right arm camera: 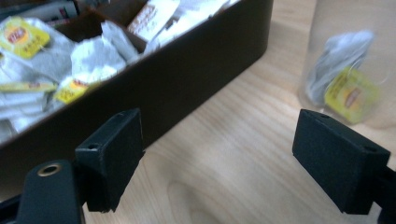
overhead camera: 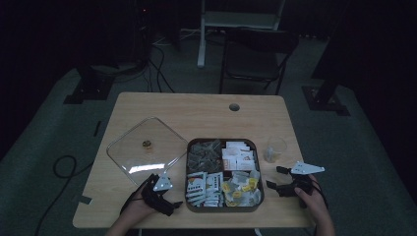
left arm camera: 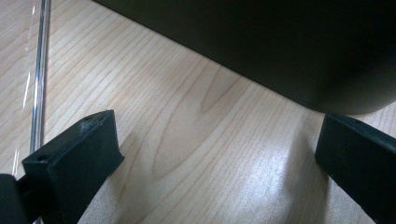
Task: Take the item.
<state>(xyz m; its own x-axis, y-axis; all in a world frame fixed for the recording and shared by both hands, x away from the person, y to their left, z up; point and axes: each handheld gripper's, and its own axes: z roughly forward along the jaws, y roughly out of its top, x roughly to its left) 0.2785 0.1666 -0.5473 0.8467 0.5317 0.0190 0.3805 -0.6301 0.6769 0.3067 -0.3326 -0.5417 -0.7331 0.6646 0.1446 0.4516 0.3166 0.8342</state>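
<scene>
Both grippers rest wide apart and empty on the table, one on each side of the dark box of tea bags.

In the high view the box [overhead camera: 225,175] sits near the front edge of the wooden table [overhead camera: 206,110], with the clear lid [overhead camera: 146,150] lying to its left and a clear cup [overhead camera: 276,149] to its right; the left gripper [overhead camera: 167,194] lies just left of the box, the right gripper [overhead camera: 275,178] just right of it. In the left gripper view its jaws stand wide over bare wood, the box wall [left arm camera: 280,46] ahead and the lid edge [left arm camera: 39,70] at the left. In the right gripper view the right gripper [right arm camera: 217,154] is spread wide, holding nothing, with the box [right arm camera: 187,79] of yellow-tagged tea bags [right arm camera: 21,32] on one side and the cup [right arm camera: 350,60], holding one tea bag [right arm camera: 348,84], on the other.
</scene>
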